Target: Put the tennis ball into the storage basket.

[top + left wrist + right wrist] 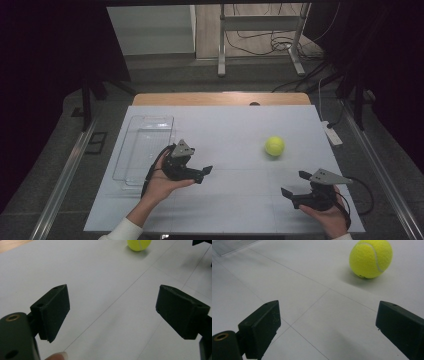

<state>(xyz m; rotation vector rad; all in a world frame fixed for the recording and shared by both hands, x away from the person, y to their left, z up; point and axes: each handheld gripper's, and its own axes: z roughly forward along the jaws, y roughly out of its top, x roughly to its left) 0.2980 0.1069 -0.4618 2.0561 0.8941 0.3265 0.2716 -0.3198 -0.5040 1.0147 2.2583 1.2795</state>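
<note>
Right now the white rectangular worktop [235,125] carries two things, and both grippers hang over its near half. Over on the right half, about midway between the far and near edges, the fuzzy yellow-green tennis ball [274,146] sits on the bare surface, touched by nothing. Along the left edge lies the clear plastic rectangular tray [142,148], long side running front to back.

Left hand [162,184] comes up from the near edge with the black left gripper [202,173], just beside the tray's right wall and pointing toward the right edge. In the left gripper view its fingers [52,312] stand wide apart with nothing between them, only white worktop and a thin seam line; the ball [139,244] shows well ahead at the top of that view.

Right hand [327,212] holds the black right gripper [295,184] near the near-right corner, grey three-cornered plate on top, aimed toward the left. Its fingers [260,327] are spread wide and hold nothing; the ball [370,258] lies ahead and off to one side, clear of both fingers, with a corner of the tray [229,245] at the far top.
</note>
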